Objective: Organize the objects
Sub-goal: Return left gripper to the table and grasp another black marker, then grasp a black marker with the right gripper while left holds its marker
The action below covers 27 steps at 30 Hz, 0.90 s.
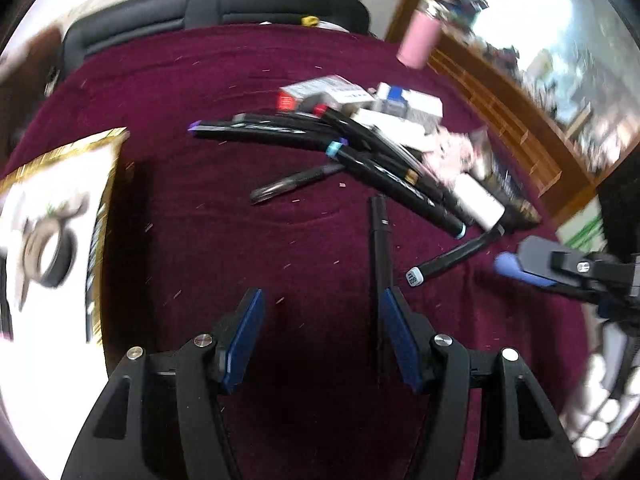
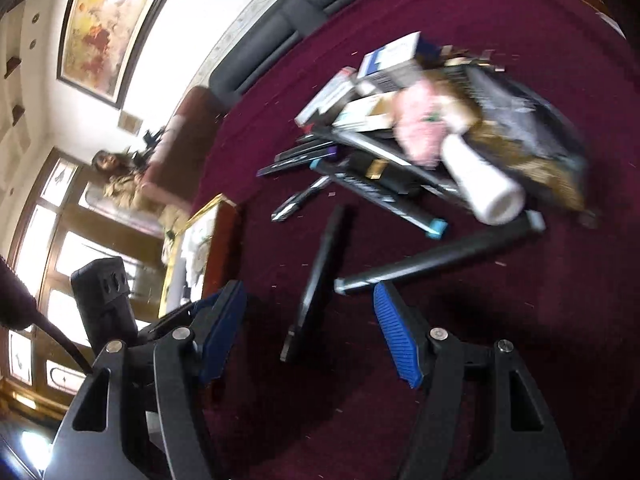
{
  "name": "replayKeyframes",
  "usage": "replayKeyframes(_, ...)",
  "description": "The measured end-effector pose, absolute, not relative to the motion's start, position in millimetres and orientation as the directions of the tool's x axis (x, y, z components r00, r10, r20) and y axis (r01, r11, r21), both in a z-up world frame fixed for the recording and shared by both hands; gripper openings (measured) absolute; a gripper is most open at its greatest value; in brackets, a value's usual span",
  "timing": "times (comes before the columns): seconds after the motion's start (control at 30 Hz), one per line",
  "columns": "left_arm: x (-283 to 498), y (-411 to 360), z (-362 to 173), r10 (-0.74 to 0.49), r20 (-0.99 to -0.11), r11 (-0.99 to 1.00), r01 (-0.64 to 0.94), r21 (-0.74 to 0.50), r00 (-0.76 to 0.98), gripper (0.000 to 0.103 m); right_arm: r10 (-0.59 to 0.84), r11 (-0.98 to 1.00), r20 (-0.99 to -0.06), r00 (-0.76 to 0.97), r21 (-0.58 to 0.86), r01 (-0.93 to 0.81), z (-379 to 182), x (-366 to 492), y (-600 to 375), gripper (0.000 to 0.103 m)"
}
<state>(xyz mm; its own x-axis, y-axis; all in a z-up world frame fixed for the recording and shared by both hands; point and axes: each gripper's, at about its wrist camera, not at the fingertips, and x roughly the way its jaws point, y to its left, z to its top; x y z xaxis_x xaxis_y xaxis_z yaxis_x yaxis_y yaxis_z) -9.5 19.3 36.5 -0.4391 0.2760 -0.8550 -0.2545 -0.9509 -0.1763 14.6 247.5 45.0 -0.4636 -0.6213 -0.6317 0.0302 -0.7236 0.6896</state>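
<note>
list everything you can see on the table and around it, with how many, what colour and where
cloth: one, maroon, over the table
markers: several, black, coloured caps, heaped mid-table
loose pens: two, black, nearest both grippers
small boxes: a few, white, behind the markers
white roll: one, on the heap
dark packet: one, black and gold, under the roll
gold-edged box: one, white inside, table's left
pink bottle: one, far right edge
left gripper: one, black, blue pads, jaws open, empty
right gripper: same, jaws open, empty
</note>
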Motion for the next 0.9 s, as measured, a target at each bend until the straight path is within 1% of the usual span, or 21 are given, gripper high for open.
replayKeyframes(0.13,-13,52,26,0.22,-0.864,-0.946,-0.316,-0.075,-0.452,0.054,-0.597,-0.728,-0.635,-0.49,0.685,-0.001,43,25,265,0.067)
replayKeyframes(0.23,-18,62,18,0.193,-0.871,-0.943,-0.331,-0.037,-0.453,0.054,-0.583,-0.736,-0.638,-0.502,0.677,-0.007,46,29,272,0.067)
replayKeyframes(0.43,-20,68,13,0.165,-0.865,-0.939,-0.344,0.01,-0.474,0.054,-0.569,-0.757,-0.645,-0.511,0.654,0.018,51,30,269,0.067)
replayKeyframes(0.57,-20,70,13,0.176,-0.858,-0.934,-0.358,0.01,-0.482,0.053,-0.571,-0.76,-0.643,-0.511,0.648,0.033,52,30,261,0.067)
replayKeyframes(0.63,-20,69,13,0.181,-0.855,-0.932,-0.364,0.009,-0.486,0.044,-0.561,-0.772,-0.652,-0.511,0.635,0.038,52,29,257,0.067)
replayKeyframes(0.67,-20,68,14,0.183,-0.854,-0.931,-0.365,0.008,-0.487,0.032,-0.556,-0.778,-0.657,-0.51,0.627,0.04,53,28,255,0.067)
replayKeyframes(0.7,-19,68,15,0.188,-0.854,-0.929,-0.369,0.006,-0.485,0.015,-0.552,-0.783,-0.661,-0.508,0.62,0.044,53,28,254,0.067)
replayKeyframes(0.73,-19,68,15,0.184,-0.856,-0.927,-0.374,0.012,-0.483,0.011,-0.549,-0.789,-0.667,-0.504,0.612,0.05,53,27,252,0.067)
replayKeyframes(0.8,-17,66,15,0.191,-0.861,-0.921,-0.389,0.008,-0.47,0.011,-0.533,-0.809,-0.685,-0.497,0.585,0.061,55,25,248,0.067)
replayKeyframes(0.9,-13,56,17,0.22,-0.863,-0.925,-0.379,-0.035,-0.456,0.011,-0.506,-0.837,-0.715,-0.481,0.542,0.075,56,21,243,0.067)
